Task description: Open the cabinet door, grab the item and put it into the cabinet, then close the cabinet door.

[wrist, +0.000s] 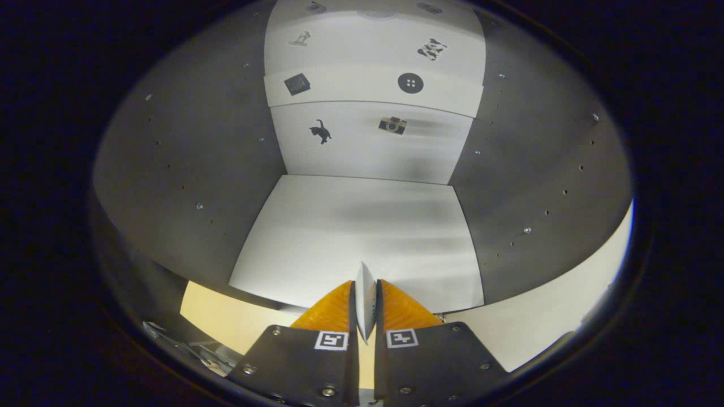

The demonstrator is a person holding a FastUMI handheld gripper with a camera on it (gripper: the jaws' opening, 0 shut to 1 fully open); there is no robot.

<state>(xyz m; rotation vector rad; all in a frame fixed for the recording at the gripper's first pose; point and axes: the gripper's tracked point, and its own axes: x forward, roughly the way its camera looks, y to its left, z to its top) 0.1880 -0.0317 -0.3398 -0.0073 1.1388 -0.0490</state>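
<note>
In the lower centre of the frame the claw [365, 308] is clamped on a thin white card [365, 297], both fingers [334, 310] pressing flat against its two faces so that it stands on edge between them, its pointed upper corner poking out just past the fingertips. The item reads as a slim, flat sheet seen edge-on, so it is probably very light and only moderately stiff; what is printed on it is too small to tell. A thing this thin will likely bend or crease if squeezed at a corner, and smooth faces may let it slide out under a quick swing, so the present hold on the broad faces, low and near the middle of the edge, looks the sound one. Beyond the fingers, filling the middle of the frame, the cabinet [186, 169] stands open: dark side walls on the left and right dotted with small pins, a pale floor panel [356, 226] in the centre, and a white back wall [373, 147] in the upper centre carrying small dark stickers, among them a cat [320, 131], a camera [392, 125] and a button [410, 83]. The card hangs over the front lip of that floor panel, apart from it. A cream table [226, 316] edge shows at the lower left and lower right. Setting it down flat would suit it better than dropping it on edge
</note>
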